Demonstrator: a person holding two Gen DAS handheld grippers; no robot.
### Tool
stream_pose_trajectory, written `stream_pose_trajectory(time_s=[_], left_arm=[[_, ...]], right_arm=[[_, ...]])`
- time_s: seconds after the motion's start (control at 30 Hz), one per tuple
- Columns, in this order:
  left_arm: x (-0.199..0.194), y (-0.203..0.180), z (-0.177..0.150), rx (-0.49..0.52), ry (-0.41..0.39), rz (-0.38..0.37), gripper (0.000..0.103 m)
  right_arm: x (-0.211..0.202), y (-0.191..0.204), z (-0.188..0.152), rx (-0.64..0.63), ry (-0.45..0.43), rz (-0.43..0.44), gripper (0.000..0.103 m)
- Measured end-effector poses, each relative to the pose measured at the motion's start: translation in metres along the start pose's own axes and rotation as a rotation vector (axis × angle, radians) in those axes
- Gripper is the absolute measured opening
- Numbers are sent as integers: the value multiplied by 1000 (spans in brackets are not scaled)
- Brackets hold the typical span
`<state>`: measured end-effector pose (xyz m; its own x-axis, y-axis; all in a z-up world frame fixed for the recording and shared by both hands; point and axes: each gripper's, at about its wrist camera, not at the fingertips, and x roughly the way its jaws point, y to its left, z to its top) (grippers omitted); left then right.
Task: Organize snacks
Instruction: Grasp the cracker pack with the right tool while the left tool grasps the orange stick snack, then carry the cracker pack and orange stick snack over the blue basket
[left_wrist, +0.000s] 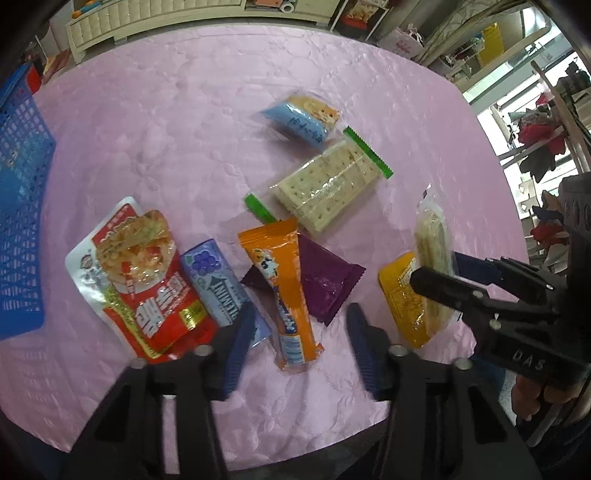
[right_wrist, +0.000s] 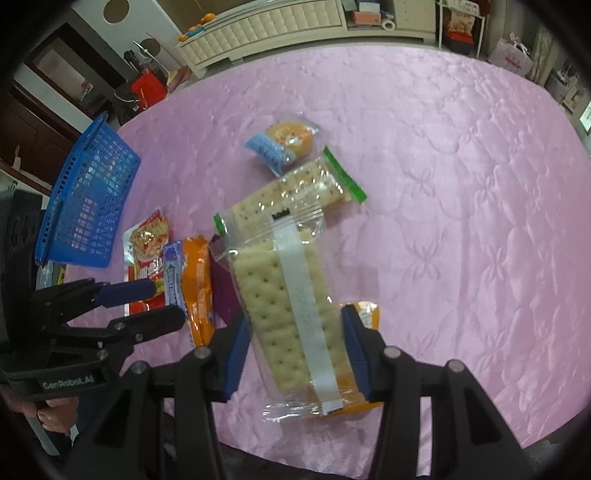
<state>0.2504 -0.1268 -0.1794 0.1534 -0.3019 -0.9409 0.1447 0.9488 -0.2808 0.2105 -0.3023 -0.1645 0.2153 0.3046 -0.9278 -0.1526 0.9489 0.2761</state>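
The tabletop (left_wrist: 184, 122) fills both views under a pink quilted cloth, soft and lightly puckered, so flat packets lie snug on it with little edge to get under. At the left edge of the left wrist view sits the blue basket (left_wrist: 18, 206), a rigid plastic lattice and the likely home for the snacks.

The right tool (right_wrist: 293, 354) grips a clear-wrapped cracker pack (right_wrist: 280, 306) across its width, blue pads pressing both long sides, low in the centre of the right wrist view. It looks light and stiff but brittle, and the film is slick: a hold across the middle of the stack seems safest, with modest squeeze.

A second cracker pack with green ends (left_wrist: 325, 188) lies flat right of centre in the left wrist view, equally fragile.

The red pouch (left_wrist: 144, 280), lower left, is glossy, floppy foil, best pinched at a sealed edge.

The left tool (left_wrist: 299, 347) is part open and holds nothing, its jaws straddling the lower end of the orange stick packet (left_wrist: 284, 295), a slim, crinkly, light sleeve that I judge easiest to take across its narrow width. No pad visibly presses it.

Beside it lie a blue gum packet (left_wrist: 218, 284), a purple sachet (left_wrist: 325, 280), a yellow packet (left_wrist: 402, 299), and, upper centre, a pale blue cake wrapper (left_wrist: 303, 118), soft and squashable.
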Motion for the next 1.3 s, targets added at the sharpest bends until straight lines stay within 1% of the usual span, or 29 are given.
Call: stream_pose_trajectory(time_s=[0.1,0.2,0.33,0.43,0.47,0.6,0.7,0.87,0.97,1.13,1.3], left_arm=[[8,-1,3,-7,9,6,42],[17,-4,7,-2,24,21,33],[33,-5,8,2,55,44,26],[45,-7,8,0,77,39,19],[47,-7,6,4,78,43,16],[42,-10,1,20,59,39,14],[27,-12,-2,41,32,33,14],[-7,-4,-5,51,-17,17,14],[-32,6,-12,57,-42,34,14],[-76,30,-10,46,-95,39,14],[-117,65,-14,29,-140,51,14]], right_arm=[[5,-4,-2,21,11,22,53],[11,-10,-3,43,24,33,53],[13,-14,-4,57,26,33,53],[12,-14,-6,61,29,30,53],[12,-14,-7,63,30,28,53],[6,-9,-10,60,28,16,53],[0,-1,-10,57,17,5,53],[-18,22,-5,29,-10,-12,53],[-27,42,3,2,-19,-15,53],[-44,81,20,-32,-57,10,53],[-54,121,36,-70,-73,32,53]])
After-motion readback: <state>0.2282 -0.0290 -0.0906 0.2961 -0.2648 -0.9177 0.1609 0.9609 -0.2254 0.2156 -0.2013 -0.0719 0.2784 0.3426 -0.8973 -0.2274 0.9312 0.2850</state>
